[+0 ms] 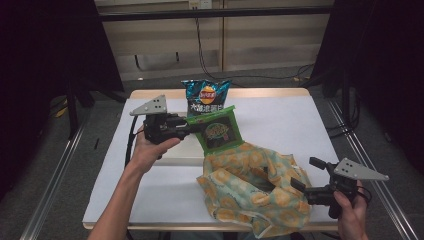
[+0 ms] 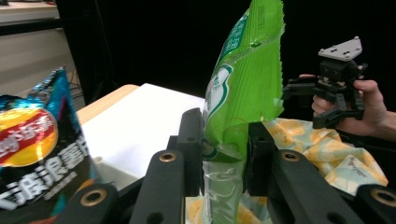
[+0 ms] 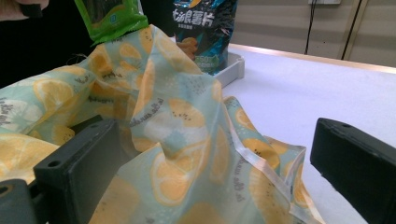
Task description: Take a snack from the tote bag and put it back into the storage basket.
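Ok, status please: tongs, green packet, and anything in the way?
Left tongs shut on green packet, held above bag. Right tongs open at bag's edge. Chips stand behind, clear.

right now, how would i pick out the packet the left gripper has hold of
Start at the white table and find the lemon-print cloth bag lying near its front edge. Just behind the bag's opening, the left gripper pinches a flat green snack packet by its edge, above the table. It is the bright green one; the other packet, a dark blue chip bag, stands farther back.
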The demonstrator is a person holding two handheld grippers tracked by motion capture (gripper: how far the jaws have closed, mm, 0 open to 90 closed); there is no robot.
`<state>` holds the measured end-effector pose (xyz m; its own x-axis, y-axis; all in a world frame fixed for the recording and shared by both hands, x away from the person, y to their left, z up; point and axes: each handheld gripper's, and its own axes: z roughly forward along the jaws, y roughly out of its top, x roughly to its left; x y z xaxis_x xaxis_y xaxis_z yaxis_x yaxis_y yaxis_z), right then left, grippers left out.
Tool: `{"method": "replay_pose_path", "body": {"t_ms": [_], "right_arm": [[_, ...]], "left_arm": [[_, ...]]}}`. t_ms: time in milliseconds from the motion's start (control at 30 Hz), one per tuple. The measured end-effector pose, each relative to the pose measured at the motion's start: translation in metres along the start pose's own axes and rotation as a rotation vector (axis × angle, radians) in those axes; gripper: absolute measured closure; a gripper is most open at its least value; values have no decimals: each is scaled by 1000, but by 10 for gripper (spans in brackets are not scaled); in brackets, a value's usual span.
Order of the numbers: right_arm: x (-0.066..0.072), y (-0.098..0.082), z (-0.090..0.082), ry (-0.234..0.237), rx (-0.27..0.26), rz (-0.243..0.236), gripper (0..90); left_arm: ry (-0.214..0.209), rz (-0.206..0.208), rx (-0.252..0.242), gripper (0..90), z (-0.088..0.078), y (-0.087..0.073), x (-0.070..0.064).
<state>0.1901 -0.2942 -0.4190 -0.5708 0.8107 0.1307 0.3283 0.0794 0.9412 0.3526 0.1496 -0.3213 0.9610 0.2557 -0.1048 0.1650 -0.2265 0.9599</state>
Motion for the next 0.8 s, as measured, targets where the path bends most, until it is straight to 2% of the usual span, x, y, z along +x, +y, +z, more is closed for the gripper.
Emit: {"method": "replay_pose_path", "body": {"t_ms": [133,233,267,333,367,433,800], "right_arm": [[1,-1,0,0,9,-8,18],[3,-2,-4,15,23,-11,17],[3,-2,-5,10,24,-7,17],[3,-2,-7,9,17,-4,17],[3,-2,-8,7,14,-6,17],[3,-3,-8,5,12,-8,17],[6,-5,-9,-1,6,-9,16]], "left_arm": [[13,-10,-15,737,-9,4,5],[38,-6,-8,737,-14,9,6],[31,-7,-14,737,-16,10,7],[47,0,-7,737,-21,12,8],[37,0,-17,737,-21,12,9],[56,-1,-6,737,-25,10,10],[91,-33,19,736,-37,-13,23]]}}
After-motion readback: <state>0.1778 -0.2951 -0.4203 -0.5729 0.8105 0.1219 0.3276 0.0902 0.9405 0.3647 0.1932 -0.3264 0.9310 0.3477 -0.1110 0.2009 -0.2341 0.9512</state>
